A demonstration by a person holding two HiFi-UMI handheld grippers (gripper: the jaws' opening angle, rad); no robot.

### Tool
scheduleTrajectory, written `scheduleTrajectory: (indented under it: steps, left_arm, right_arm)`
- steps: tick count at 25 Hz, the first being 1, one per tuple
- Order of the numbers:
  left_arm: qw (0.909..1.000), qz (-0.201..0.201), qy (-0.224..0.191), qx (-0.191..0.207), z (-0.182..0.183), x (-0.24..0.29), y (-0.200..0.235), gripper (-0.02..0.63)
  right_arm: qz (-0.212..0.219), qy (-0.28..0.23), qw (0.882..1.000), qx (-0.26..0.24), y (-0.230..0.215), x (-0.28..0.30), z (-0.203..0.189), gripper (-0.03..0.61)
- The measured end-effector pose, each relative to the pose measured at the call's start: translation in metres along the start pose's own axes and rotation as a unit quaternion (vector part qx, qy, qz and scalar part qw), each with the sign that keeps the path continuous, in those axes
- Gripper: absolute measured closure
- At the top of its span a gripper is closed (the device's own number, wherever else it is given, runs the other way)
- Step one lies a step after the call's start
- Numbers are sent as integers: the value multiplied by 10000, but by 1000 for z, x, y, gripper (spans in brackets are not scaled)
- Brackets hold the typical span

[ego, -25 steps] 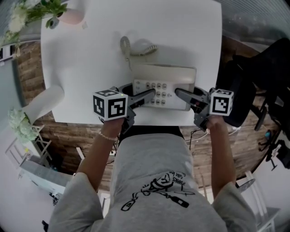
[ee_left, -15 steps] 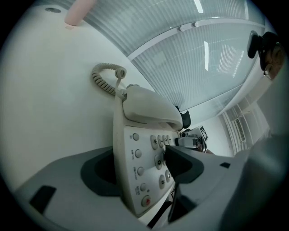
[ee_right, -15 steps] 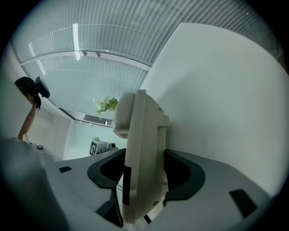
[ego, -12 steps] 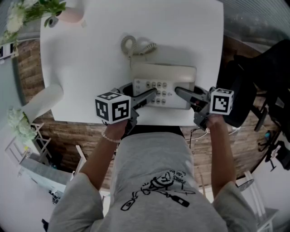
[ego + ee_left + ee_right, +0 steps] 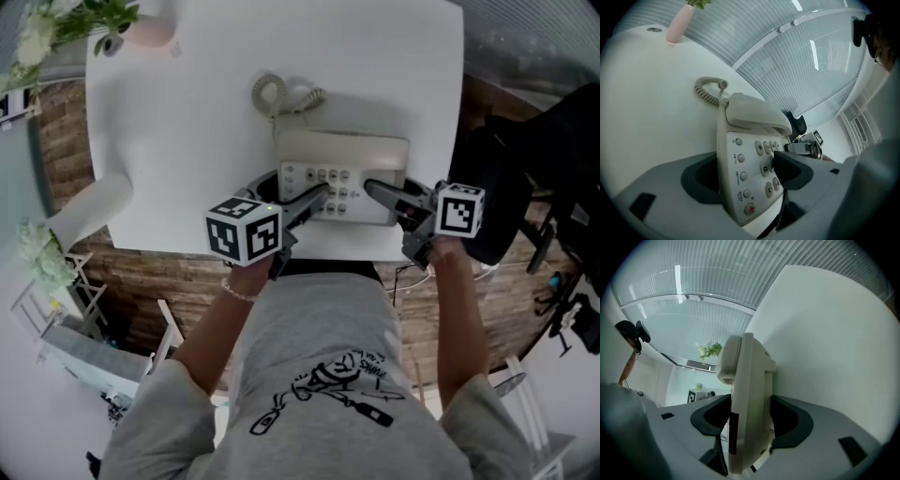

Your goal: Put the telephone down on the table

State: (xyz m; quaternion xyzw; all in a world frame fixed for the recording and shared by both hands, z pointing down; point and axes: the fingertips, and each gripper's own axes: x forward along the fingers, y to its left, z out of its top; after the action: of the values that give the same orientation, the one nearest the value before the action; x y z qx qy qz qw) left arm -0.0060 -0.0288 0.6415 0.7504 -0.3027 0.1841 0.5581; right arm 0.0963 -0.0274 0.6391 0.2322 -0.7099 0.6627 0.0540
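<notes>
The beige telephone (image 5: 342, 167) lies on the white table (image 5: 187, 122) close to its front edge, handset (image 5: 342, 147) in the cradle and coiled cord (image 5: 272, 94) behind it. My left gripper (image 5: 295, 187) straddles the telephone's left end. Its jaws are opening, one jaw over the keypad (image 5: 761, 161), and the left gripper view (image 5: 745, 176) shows a gap beside the other jaw. My right gripper (image 5: 380, 195) is shut on the telephone's right end. In the right gripper view (image 5: 750, 423) both pads press against the body (image 5: 747, 394).
A pink vase (image 5: 150, 33) with a plant stands at the table's far left corner. A white cylinder (image 5: 89, 211) leans off the left edge. A black chair (image 5: 525, 169) stands to the right of the table. Wooden floor lies below the front edge.
My left gripper has tilted, and its marker cube has shifted right and slightly down. Its jaws have spread a little. The telephone and the right gripper have stayed put.
</notes>
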Motion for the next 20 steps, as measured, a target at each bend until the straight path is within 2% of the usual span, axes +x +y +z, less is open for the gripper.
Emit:
scheduleTrajectory:
  steps: [10, 20]
  left_arm:
    - [9991, 414, -111, 11, -2, -1, 7, 267]
    - [9982, 586, -64, 56, -2, 0, 9, 258]
  right_arm:
    - [-179, -23, 9998, 5, -3, 2, -1, 304]
    - [-309, -74, 9995, 67, -4, 1, -1, 302]
